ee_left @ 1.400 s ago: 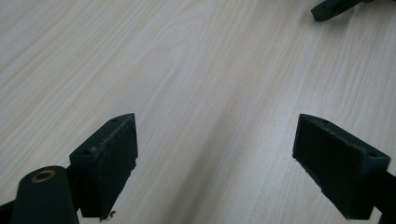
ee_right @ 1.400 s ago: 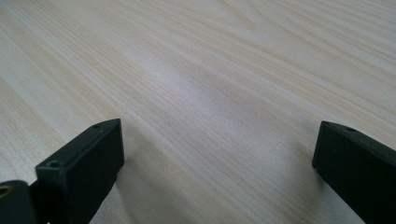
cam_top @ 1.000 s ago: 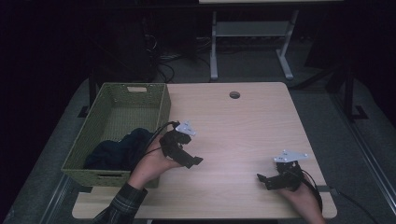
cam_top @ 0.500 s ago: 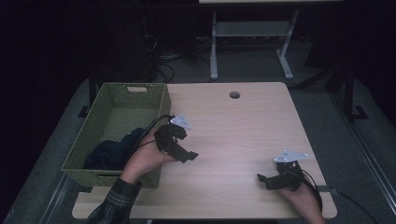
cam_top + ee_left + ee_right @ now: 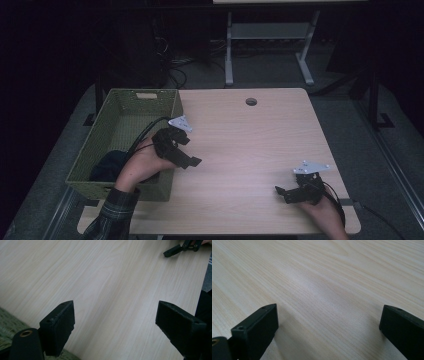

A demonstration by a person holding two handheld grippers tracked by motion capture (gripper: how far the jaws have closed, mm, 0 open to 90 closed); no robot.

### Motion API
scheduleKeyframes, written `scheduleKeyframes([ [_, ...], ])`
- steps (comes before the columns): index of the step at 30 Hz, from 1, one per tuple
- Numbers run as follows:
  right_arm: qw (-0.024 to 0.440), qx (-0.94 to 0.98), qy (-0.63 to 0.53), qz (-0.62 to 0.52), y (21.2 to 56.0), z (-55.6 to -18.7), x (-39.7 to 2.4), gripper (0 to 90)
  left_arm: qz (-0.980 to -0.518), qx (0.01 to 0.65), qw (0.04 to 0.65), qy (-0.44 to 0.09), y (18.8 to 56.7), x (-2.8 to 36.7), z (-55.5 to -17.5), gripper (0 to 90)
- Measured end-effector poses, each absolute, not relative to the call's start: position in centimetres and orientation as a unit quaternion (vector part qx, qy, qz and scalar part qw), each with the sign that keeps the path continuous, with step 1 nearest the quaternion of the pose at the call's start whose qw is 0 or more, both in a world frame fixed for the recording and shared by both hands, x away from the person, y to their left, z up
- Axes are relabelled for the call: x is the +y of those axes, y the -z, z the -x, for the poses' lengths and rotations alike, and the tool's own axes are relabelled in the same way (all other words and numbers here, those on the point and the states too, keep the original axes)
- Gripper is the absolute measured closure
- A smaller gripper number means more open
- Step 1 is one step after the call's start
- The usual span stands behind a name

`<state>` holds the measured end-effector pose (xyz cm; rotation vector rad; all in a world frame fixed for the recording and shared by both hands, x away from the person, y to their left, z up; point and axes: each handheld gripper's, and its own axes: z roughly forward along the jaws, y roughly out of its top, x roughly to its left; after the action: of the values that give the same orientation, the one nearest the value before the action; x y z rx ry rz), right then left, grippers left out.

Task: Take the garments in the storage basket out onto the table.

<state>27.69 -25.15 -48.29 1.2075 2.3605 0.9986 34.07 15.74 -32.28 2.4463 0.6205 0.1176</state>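
Observation:
My left gripper (image 5: 189, 151) hangs open just right of a green woven basket (image 5: 131, 95), over the pale wooden table (image 5: 260, 145). In the left gripper view its jaws (image 5: 115, 312) stand wide apart with only bare wood between them, and the basket's weave (image 5: 5, 325) shows at the lower left. My right gripper (image 5: 281, 192) rests low near the table's front right, open, fingertips pointing left. Nothing lies between its jaws (image 5: 329, 315) in the right gripper view. A dark cloth (image 5: 106, 167) lies in the basket's near end.
The right gripper (image 5: 183, 246) shows far off in the left gripper view. A round cable hole (image 5: 251, 101) sits near the table's far edge. A white desk frame (image 5: 267, 45) and cables stand on the dark floor beyond.
The left gripper has drifted a little left and away, closer to the basket's side. The right gripper has stayed put.

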Motion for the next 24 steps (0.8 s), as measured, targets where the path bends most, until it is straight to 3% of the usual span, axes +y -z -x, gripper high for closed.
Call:
scheduleKeyframes([
  [24, 0.154, 0.823, -0.349, -0.421, 48.3, -27.7, -25.1, 1.8, -0.907, 0.289, 0.295, -0.083, 30.6, 22.5, -34.2, 15.5],
])
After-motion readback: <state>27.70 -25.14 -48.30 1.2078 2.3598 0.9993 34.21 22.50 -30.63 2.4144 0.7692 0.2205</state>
